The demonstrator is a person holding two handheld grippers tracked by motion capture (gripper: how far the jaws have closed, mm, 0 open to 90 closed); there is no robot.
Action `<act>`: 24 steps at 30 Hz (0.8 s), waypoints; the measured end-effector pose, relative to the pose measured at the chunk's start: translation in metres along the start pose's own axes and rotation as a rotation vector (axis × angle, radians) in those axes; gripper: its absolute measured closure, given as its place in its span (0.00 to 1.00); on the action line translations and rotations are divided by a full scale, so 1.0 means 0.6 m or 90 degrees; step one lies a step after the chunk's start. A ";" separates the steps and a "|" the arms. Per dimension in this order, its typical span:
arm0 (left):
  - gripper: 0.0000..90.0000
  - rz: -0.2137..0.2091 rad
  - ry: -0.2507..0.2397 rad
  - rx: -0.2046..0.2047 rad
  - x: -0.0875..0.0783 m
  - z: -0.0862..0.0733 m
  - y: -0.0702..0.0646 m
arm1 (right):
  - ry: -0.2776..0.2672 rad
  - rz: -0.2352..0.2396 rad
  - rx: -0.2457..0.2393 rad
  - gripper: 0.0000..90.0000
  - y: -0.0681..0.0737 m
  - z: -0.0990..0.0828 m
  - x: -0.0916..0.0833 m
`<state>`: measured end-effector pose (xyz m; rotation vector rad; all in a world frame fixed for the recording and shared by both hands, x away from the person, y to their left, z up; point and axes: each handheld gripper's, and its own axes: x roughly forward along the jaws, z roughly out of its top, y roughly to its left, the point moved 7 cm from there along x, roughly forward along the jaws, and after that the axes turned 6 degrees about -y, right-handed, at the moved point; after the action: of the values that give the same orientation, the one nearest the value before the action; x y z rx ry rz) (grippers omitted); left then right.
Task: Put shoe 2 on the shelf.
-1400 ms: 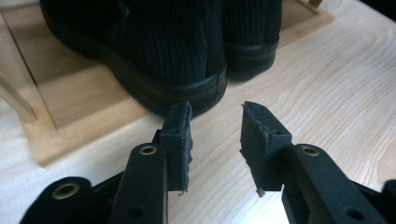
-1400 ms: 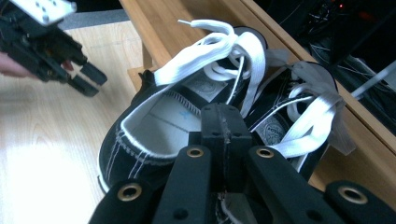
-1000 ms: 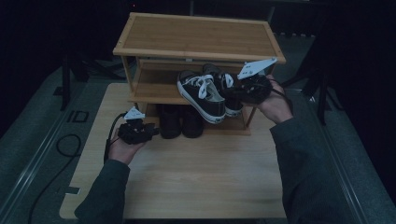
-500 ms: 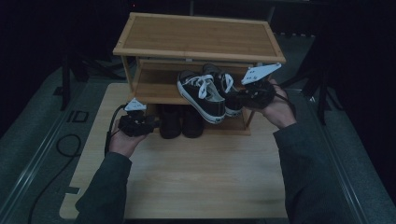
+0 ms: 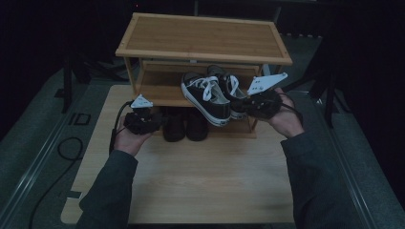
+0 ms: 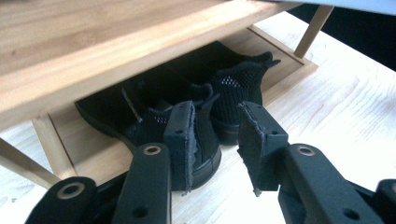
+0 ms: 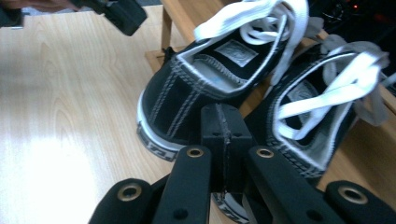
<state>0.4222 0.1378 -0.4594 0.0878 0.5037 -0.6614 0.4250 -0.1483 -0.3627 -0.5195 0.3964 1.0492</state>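
Observation:
A bamboo shoe rack (image 5: 200, 38) stands at the back of the light wooden table (image 5: 205, 181). Two black sneakers with white laces (image 5: 206, 98) (image 5: 232, 88) lie on its middle shelf, heels jutting over the front edge. My right gripper (image 5: 240, 107) is shut just in front of those heels; in the right gripper view its pads (image 7: 224, 122) meet between the two sneakers (image 7: 196, 84) (image 7: 308, 116) with nothing seen between them. My left gripper (image 5: 160, 121) is open by two black mesh shoes (image 5: 174, 128) on the bottom shelf. Its jaws (image 6: 217, 116) have just been closing, with nothing pressed between them; the nearer shoe's heel (image 6: 205, 154) lies just beyond.
The rack's top shelf (image 5: 239, 45) is bare wood. Its thin front legs (image 6: 51, 144) stand on the table beside the black shoes. A black cable (image 5: 62, 148) trails off the table's left side. Dark floor surrounds the table.
My left gripper has risen a little and come closer to the black shoes under the rack. The right gripper and the sneakers have stayed put.

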 end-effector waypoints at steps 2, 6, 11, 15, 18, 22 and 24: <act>0.75 -0.001 0.000 0.001 0.002 0.005 0.000 | 0.003 0.001 -0.002 1.00 0.004 -0.002 0.001; 0.79 0.001 0.001 0.010 0.007 0.015 0.001 | 0.003 0.004 -0.003 1.00 0.009 -0.008 0.002; 0.91 0.007 -0.011 0.019 0.011 0.032 0.002 | 0.000 0.007 -0.001 1.00 0.015 -0.016 0.001; 0.99 0.014 -0.008 0.028 0.015 0.044 0.004 | 0.001 0.009 0.002 1.00 0.017 -0.023 0.001; 1.00 0.019 -0.006 0.032 0.017 0.053 0.006 | 0.002 0.013 0.001 1.00 0.022 -0.027 0.000; 1.00 0.025 -0.008 0.032 0.023 0.066 0.008 | 0.004 0.018 -0.001 1.00 0.030 -0.036 0.001; 1.00 0.029 -0.006 0.033 0.027 0.071 0.009 | 0.005 0.021 0.001 1.00 0.033 -0.041 0.001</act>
<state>0.4545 0.1230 -0.4303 0.1441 0.4749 -0.6293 0.4060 -0.1541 -0.3874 -0.5176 0.4132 1.0793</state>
